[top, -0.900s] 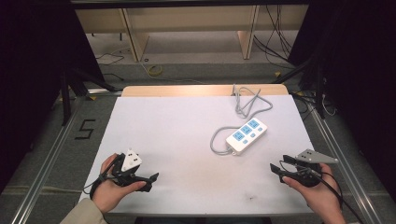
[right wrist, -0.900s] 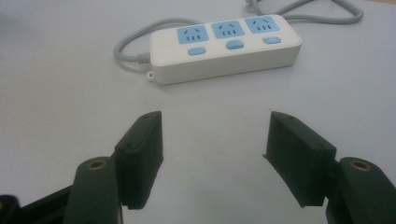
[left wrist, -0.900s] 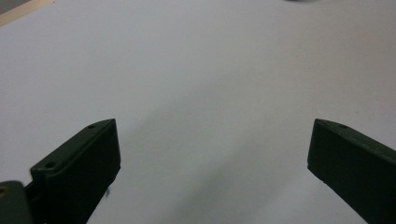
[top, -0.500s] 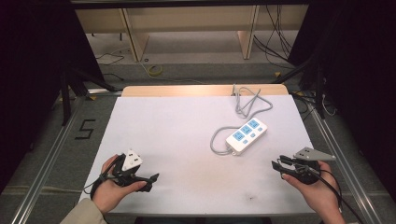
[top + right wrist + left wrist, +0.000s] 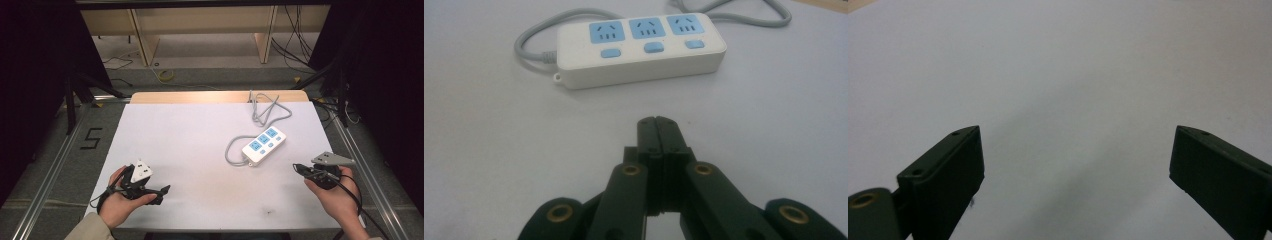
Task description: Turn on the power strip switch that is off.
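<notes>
Approach stage: right gripper (image 5: 658,125), jaws pressed together and empty, faces the strip (image 5: 641,47) at frame top (untouched); left gripper (image 5: 1075,165) gapes empty. Next, open before reaching.

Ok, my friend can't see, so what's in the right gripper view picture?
A white power strip with three blue sockets and three blue buttons lies on a white table, its grey cable curling away behind. In front, the right hand-held gripper points toward it, its black jaws shut together with nothing between them.
</notes>
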{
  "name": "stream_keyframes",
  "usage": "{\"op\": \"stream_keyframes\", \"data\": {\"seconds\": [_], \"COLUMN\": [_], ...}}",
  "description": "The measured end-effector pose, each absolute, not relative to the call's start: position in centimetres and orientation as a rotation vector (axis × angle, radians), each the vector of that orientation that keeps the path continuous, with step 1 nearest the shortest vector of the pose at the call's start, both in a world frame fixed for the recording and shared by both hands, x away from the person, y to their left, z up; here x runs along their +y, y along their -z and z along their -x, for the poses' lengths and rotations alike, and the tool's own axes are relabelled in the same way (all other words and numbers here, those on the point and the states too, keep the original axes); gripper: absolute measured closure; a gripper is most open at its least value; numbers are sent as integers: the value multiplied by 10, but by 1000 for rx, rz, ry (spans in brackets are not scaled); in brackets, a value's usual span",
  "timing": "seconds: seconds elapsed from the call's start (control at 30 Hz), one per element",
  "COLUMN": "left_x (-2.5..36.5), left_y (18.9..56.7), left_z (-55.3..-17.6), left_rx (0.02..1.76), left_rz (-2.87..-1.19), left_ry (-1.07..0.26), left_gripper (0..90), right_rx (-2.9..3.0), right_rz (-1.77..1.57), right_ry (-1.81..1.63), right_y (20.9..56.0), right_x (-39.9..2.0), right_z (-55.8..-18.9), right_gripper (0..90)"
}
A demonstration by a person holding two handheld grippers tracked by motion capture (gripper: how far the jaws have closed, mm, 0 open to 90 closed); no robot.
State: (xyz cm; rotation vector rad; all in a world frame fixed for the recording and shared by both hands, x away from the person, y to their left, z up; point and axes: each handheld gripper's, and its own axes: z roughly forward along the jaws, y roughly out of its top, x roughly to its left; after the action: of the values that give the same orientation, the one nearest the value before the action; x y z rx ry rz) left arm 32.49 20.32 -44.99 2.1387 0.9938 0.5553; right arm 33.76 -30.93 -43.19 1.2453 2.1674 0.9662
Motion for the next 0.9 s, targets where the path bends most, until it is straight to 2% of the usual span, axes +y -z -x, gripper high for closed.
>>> {"op": "stream_keyframes", "data": {"seconds": [0.9], "left_x": [201], "left_y": [450], "left_z": [-325], "left_rx": [993], "left_rz": [-2138], "left_ry": [-553], "left_gripper": [86], "right_rx": [2188], "right_rz": [-1264], "right_ry": [-927], "right_y": [430], "right_x": [-299], "right_z": [-360], "right_gripper": [900]}}
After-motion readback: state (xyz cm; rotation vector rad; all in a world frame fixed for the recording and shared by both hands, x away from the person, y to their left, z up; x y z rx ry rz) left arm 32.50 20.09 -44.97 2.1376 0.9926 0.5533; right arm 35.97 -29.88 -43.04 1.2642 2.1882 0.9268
